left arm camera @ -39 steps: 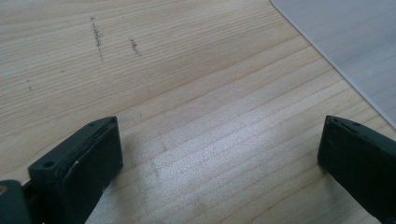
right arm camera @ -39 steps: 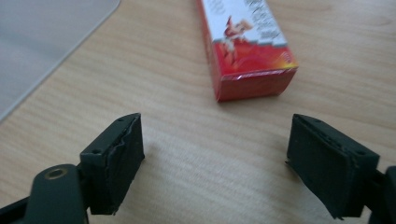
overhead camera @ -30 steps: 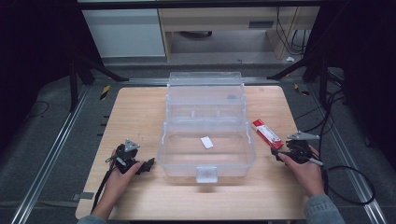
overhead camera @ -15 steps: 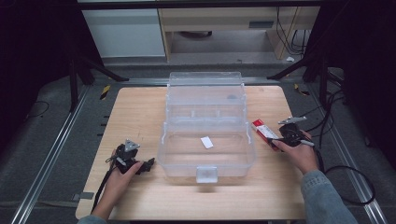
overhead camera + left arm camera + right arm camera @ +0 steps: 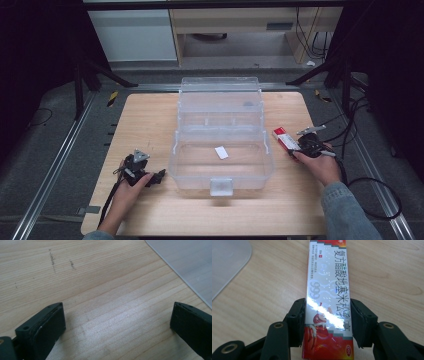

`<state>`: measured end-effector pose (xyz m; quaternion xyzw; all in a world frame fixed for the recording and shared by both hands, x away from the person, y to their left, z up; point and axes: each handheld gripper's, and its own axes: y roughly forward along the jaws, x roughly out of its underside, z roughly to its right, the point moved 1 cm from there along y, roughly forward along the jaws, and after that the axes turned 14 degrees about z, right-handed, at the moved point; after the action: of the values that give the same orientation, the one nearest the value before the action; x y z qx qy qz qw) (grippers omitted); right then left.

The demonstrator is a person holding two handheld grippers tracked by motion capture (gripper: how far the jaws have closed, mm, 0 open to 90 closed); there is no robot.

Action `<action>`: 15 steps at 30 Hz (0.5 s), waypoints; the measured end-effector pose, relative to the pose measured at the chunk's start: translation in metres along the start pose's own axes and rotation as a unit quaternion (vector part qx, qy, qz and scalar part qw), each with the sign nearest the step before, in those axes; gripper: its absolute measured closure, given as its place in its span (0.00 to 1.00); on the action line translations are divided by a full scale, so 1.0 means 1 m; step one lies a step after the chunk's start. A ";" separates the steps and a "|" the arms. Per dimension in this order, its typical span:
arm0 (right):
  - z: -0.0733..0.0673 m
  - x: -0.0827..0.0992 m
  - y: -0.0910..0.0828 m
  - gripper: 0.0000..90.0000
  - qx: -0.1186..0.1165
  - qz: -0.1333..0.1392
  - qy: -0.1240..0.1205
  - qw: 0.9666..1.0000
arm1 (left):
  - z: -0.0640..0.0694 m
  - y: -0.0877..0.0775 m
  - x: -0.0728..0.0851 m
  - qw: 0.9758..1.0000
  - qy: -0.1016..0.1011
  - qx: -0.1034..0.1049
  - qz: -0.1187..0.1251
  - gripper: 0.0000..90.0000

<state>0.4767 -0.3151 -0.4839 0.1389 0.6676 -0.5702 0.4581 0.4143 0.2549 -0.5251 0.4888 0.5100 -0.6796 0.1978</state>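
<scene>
A clear plastic storage box (image 5: 176, 150) stands open mid-table, its lid (image 5: 220, 95) tilted back. On its floor lies a small white slip (image 5: 220, 152). Right of it, a long red and white medicine carton (image 5: 281, 136) lies flat on the wood. My right gripper (image 5: 299, 146) is shut on the carton (image 5: 328, 277); both jaws press its long sides in the right gripper view, near the red end. My left gripper (image 5: 157, 176) rests low by the storage box's front left corner. Its jaws stand wide open (image 5: 117, 322) over bare wood.
The wooden table (image 5: 145, 120) sits between metal rails on a dark floor. Cables (image 5: 370, 195) trail from the right gripper over the table's right edge. A corner of the clear box (image 5: 190, 262) lies just ahead of the left gripper.
My right gripper has moved away from me to the medicine carton and closed on its sides. The left gripper and the clear box have stayed where they were.
</scene>
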 end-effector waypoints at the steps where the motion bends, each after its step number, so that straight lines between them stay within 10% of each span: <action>1: -0.001 0.006 -0.007 0.56 -0.009 0.004 0.000 1.000 | 0.000 0.000 0.000 1.000 0.000 0.000 0.000 0.00; 15: -0.030 0.046 -0.057 0.56 -0.062 0.007 -0.023 0.998 | 0.000 0.000 0.000 1.000 -0.001 -0.001 0.000 0.00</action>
<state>0.3981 -0.3221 -0.4859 0.1016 0.6903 -0.5276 0.4846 0.4142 0.2548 -0.5251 0.4882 0.5104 -0.6795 0.1986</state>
